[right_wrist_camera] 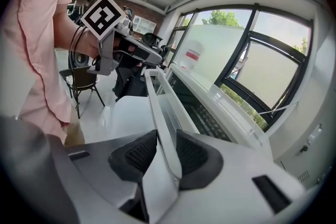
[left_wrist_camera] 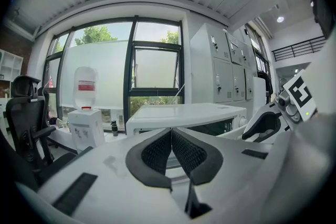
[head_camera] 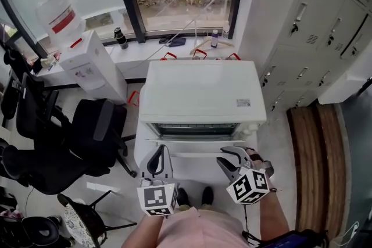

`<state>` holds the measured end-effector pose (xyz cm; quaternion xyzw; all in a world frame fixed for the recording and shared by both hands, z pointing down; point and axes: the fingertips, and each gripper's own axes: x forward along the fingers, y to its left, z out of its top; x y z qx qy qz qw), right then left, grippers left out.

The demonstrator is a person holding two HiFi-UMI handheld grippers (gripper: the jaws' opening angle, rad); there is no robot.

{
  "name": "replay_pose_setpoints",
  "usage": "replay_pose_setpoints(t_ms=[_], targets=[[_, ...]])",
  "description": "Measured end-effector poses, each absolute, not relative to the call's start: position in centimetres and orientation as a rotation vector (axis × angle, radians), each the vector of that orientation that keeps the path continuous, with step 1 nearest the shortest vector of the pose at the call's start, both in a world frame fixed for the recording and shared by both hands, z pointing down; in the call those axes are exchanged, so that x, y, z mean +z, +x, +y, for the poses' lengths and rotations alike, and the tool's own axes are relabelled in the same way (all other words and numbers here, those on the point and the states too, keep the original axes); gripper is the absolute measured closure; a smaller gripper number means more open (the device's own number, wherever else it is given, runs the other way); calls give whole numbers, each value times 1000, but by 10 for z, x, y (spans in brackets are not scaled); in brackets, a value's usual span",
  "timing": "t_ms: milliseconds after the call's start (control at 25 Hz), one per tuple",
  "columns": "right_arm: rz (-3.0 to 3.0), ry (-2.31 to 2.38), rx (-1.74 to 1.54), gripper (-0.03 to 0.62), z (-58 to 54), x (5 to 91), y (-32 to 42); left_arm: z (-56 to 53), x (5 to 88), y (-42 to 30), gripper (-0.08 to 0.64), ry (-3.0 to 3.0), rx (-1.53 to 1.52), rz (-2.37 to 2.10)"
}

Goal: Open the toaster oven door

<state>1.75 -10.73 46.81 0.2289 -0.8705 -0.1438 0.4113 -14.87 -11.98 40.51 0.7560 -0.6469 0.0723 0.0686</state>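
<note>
The right gripper (right_wrist_camera: 164, 149) clamps the white bar handle (right_wrist_camera: 157, 107) of a boxy white toaster oven's (head_camera: 200, 90) partly open door; the left gripper's (left_wrist_camera: 171, 136) jaws are pressed together, empty.

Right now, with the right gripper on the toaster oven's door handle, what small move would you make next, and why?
I would probably pull the door handle down and toward the person. The right gripper has its jaws closed on it, the door is only partly open with the rack showing, and the left gripper is shut and empty.
</note>
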Motion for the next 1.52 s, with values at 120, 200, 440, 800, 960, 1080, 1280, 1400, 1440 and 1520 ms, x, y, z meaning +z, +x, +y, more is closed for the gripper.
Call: replay_pose_setpoints(t_ms=[120,200,440,800,960,1080,1280,1400,1440,1520], targets=[[-2187,578,-365,476,-106,469,17,-118,406,-148,546,2283,226,-1942],[-2185,580,-366,476,-105,469,17,-117,406,-149,546,2280,228,-1941],[-2187,581,-363,476,-102,471,17,-118,407,-146,546,2297,247,-1933],[-2186,563,-354,479,-93,475,18,-115,411,-148,546,2279,253,-1927],[-2186,559,-349,479,-88,478,18,-112,413,-149,546,2273,258,-1929],[-2184,555,-347,480,-85,480,19,-111,414,-149,546,2277,264,-1928],[-2180,539,-343,483,-78,485,20,-108,413,-145,546,2283,269,-1928],[-2178,525,-347,486,-73,488,21,-106,413,-141,546,2278,270,-1928],[-2177,521,-348,486,-72,489,21,-104,414,-141,546,2274,271,-1929],[-2174,514,-350,488,-68,491,22,-102,417,-139,546,2271,279,-1930]])
